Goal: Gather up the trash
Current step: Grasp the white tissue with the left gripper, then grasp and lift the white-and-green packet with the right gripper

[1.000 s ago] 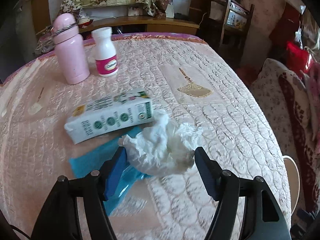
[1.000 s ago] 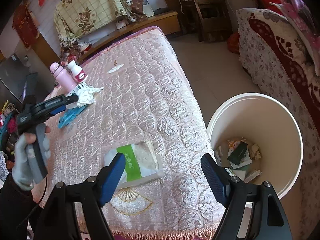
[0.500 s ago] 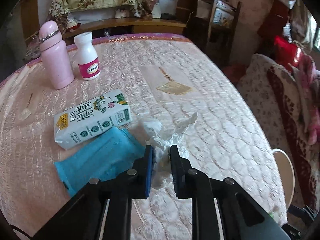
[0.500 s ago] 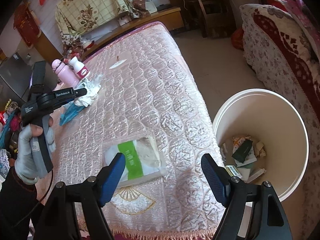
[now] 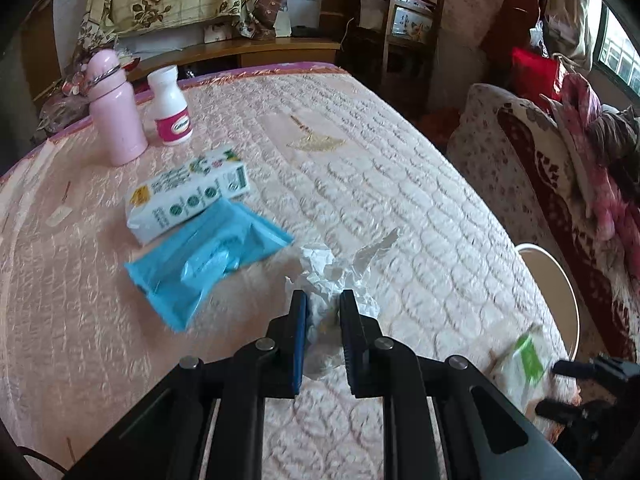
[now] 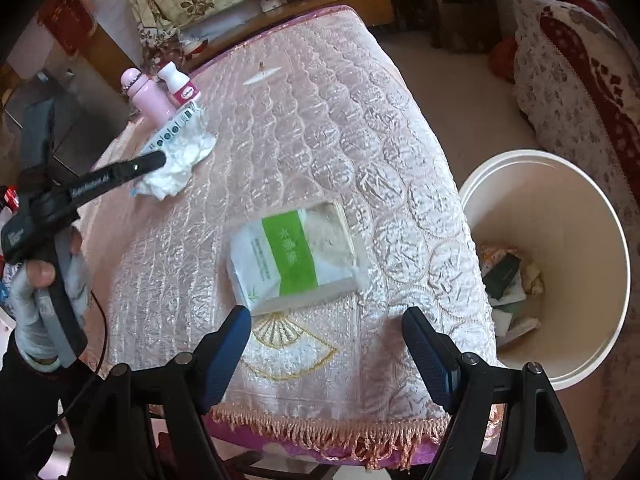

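My left gripper (image 5: 323, 308) is shut on a crumpled white tissue (image 5: 340, 270), held just above the pink quilted table (image 5: 400, 184); the tissue (image 6: 180, 160) also shows in the right wrist view. A blue plastic wrapper (image 5: 208, 256) and a white milk carton (image 5: 184, 198) lie to its left. My right gripper (image 6: 326, 338) is open and empty over the table's near edge, just in front of a white-and-green tissue pack (image 6: 296, 256). A white trash bin (image 6: 560, 216) holding several scraps stands on the floor to the right.
A pink flask (image 5: 116, 108) and a white pill bottle (image 5: 170, 106) stand at the table's far left. A flowered sofa (image 5: 560, 184) is on the right beyond the bin (image 5: 560, 284). A wooden chair (image 5: 404, 28) and a bench stand behind the table.
My left gripper closed on the tissue and lifted it back toward me and to the right, uncovering the blue wrapper. My right gripper moved closer to the tissue pack.
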Demonstrator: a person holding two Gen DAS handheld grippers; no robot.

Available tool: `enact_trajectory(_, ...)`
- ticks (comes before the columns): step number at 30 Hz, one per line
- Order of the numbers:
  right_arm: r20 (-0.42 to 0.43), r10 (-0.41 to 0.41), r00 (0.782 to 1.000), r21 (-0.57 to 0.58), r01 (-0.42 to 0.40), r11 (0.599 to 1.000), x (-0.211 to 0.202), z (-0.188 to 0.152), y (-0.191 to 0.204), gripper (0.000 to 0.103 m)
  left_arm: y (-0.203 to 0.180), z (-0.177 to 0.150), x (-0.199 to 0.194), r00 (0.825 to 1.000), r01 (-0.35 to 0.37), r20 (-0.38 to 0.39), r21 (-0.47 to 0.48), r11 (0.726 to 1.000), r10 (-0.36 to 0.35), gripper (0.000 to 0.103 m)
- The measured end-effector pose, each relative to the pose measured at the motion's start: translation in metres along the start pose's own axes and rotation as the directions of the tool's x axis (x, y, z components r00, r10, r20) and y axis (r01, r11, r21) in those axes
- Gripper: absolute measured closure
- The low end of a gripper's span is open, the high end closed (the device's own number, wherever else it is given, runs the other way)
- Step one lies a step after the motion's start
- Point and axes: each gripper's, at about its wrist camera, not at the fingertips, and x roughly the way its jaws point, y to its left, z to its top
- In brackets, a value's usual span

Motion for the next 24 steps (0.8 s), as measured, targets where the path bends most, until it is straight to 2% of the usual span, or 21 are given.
enact_trajectory(3, 0.002, -0.003, 1.000, 0.004, 0.003, 1.000, 0.004, 0.009, 0.003, 0.023, 0.008, -0.010, -0.007, 1.000, 0.002, -0.008, -0.006, 1.000, -0.002, 0.086)
enact_trajectory(10, 0.045, -0.012, 0.999, -0.005, 0.012, 1.000, 0.033, 0.062, 0.019, 0.025, 0.023, -0.029, -0.020, 1.000, -0.018, -0.015, -0.017, 1.000, 0.018, 0.086)
enact_trajectory(14, 0.117, -0.004, 0.993, -0.005, 0.005, 1.000, 0.013, 0.072, 0.029, 0.025, 0.031, -0.034, -0.028, 1.000, -0.026, -0.006, -0.020, 0.999, 0.026, 0.086)
enact_trajectory(16, 0.094, 0.003, 0.996, -0.010, -0.002, 1.000, 0.003, 0.069, 0.027, 0.024, 0.033, -0.035, -0.029, 1.000, -0.024, -0.004, -0.020, 1.000, 0.024, 0.086)
enact_trajectory(19, 0.025, 0.073, 0.997, -0.009, -0.073, 0.997, -0.007, 0.051, 0.019, 0.025, 0.036, -0.035, -0.030, 1.000, -0.017, 0.000, -0.024, 1.000, 0.017, 0.086)
enact_trajectory(24, -0.084, 0.116, 0.990, 0.015, -0.115, 0.993, 0.002, 0.028, 0.007, 0.024, 0.034, -0.037, -0.029, 1.000, -0.021, 0.005, -0.009, 1.000, 0.021, 0.086)
